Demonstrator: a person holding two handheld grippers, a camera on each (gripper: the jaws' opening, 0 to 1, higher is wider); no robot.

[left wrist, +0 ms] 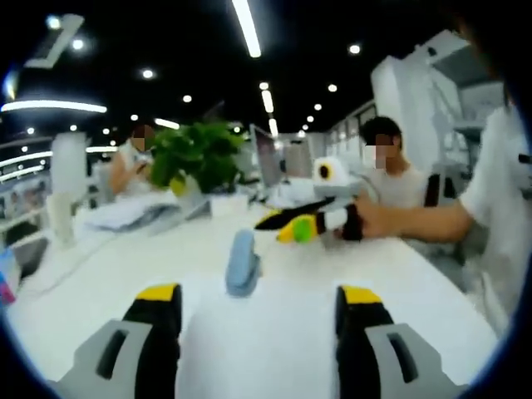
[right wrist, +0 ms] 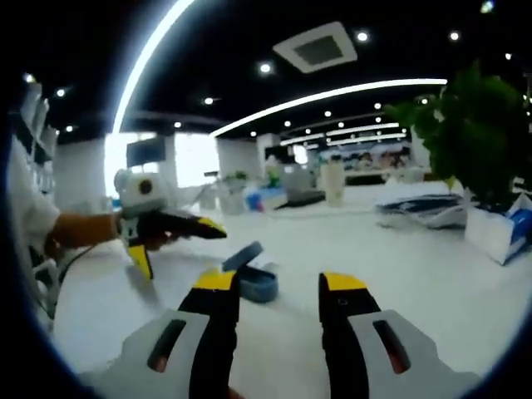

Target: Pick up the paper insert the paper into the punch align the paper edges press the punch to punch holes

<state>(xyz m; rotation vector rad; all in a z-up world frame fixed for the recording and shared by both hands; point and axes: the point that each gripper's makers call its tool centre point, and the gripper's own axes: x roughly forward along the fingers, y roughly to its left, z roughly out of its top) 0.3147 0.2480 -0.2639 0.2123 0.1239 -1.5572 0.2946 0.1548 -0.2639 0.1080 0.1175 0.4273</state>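
Note:
A blue hole punch (left wrist: 241,262) lies on the white table (left wrist: 399,291), just beyond my left gripper (left wrist: 258,293), whose yellow-tipped jaws stand wide apart with nothing between them. Past the punch, a hand holds my right gripper (left wrist: 278,226) above the table with its jaws parted. In the right gripper view the same punch (right wrist: 249,278) sits just past the left jaw of my right gripper (right wrist: 279,281), which is open and holds nothing. My left gripper (right wrist: 179,249) comes in from the left, open. I cannot tell a paper sheet from the white tabletop.
A green plant (left wrist: 199,158) in a white pot stands at the table's far side, also seen as the plant (right wrist: 474,141) at right. Two people (left wrist: 391,170) sit behind the table near screens. A bottle (right wrist: 334,179) and papers (right wrist: 424,209) lie further off.

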